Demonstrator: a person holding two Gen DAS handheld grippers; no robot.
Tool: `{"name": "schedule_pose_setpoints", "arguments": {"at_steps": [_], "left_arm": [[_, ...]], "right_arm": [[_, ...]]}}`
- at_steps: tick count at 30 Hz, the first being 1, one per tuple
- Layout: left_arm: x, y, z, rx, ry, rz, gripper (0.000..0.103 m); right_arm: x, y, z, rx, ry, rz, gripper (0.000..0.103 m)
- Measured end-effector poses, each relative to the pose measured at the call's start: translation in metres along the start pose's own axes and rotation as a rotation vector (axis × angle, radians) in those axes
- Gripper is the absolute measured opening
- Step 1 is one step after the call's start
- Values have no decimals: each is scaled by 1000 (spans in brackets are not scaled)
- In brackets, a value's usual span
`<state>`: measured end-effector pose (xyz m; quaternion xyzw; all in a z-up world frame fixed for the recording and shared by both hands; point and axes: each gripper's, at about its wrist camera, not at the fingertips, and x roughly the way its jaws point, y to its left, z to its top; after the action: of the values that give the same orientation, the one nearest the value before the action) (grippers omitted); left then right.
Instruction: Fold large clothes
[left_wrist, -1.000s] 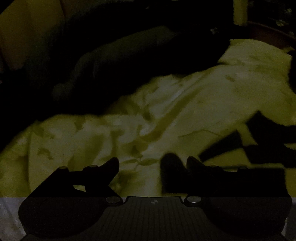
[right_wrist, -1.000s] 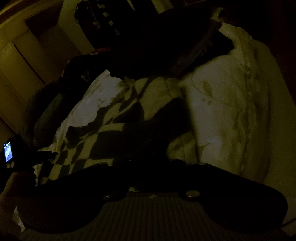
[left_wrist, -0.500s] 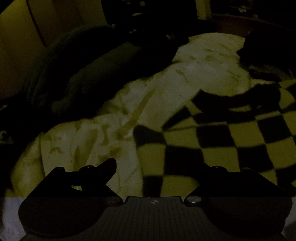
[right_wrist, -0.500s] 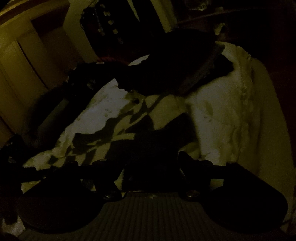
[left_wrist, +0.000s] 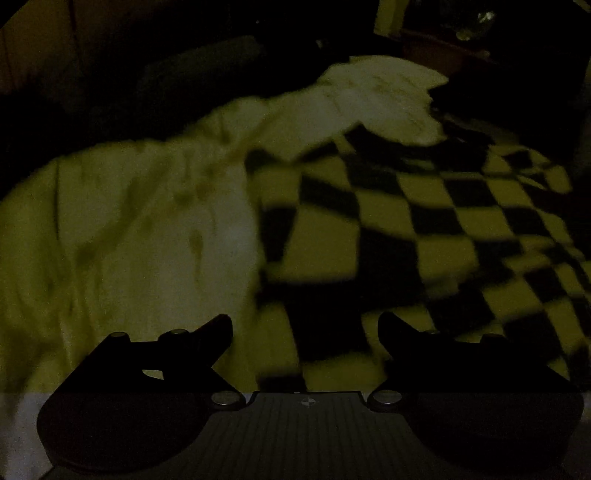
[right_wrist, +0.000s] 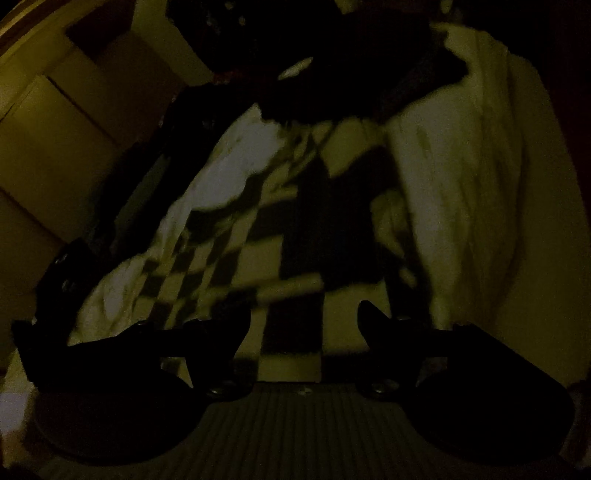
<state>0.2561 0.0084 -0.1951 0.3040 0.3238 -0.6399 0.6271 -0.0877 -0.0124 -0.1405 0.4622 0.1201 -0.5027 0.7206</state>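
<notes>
Facing checkered garment (left_wrist: 406, 236); dark heap (right_wrist: 343, 74) only right-view

The checkered cloth (left_wrist: 424, 236) is a large piece patterned in black and pale squares, seen in very dim light; it lies spread and rumpled over a pale, creased bed cover, its squares bent out of line by folds; in the left wrist view its left edge runs down the middle of the frame and the rest fans out to the right; in the right wrist view the cloth (right_wrist: 258, 258) stretches away toward a dark heap at the far end.
</notes>
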Motion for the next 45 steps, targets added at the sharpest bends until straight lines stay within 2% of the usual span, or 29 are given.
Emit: {"name": "schedule_pose_setpoints", "arguments": {"at_steps": [4,8,12,16,19,23,25,28,31,35,37,41,42,43,45], "left_arm": [[-22,15,-36,-44,4,-37,103],[-41,29,-62,-125,18,-97,103],[-55,32,-85,-160,49,-147,103],[-57,26,-100,-154,73,-193,103],[-51,22,-110,-167,118,-210,103],[-47,20,-126,-184,166,-247,103],[-42,17,-135,-191,215,-257,103],[-42,13,-143,-226,216,-289,103],[-42,6,-143,-227,211,-324,103],[-40,-5,-146,-174,219,-335,103],[-37,-5,-148,-182,222,-332,103],[-40,-3,-150,-207,207,-334,90],[-42,-4,-150,-197,200,-329,88],[-43,-6,-150,-191,193,-322,82],[-48,-9,-149,-168,177,-309,76]], "right_arm": [[-9,-5,-24,-44,113,73,70],[-10,-19,-48,-28,178,63,72],[-13,-38,-60,85,174,70,72],[-12,-41,-69,93,183,49,73],[-8,-44,-76,104,209,48,73],[-15,-57,-80,170,194,35,73],[-20,-66,-82,221,179,27,73],[-25,-73,-85,258,163,5,75],[-19,-73,-92,267,211,31,77],[-3,-72,-105,204,311,-122,78],[8,-76,-114,205,383,-163,79],[21,-57,-123,53,451,-180,80],[22,-53,-125,29,455,-186,78],[23,-51,-126,11,455,-197,76],[21,-48,-126,-2,444,-211,60]]}}
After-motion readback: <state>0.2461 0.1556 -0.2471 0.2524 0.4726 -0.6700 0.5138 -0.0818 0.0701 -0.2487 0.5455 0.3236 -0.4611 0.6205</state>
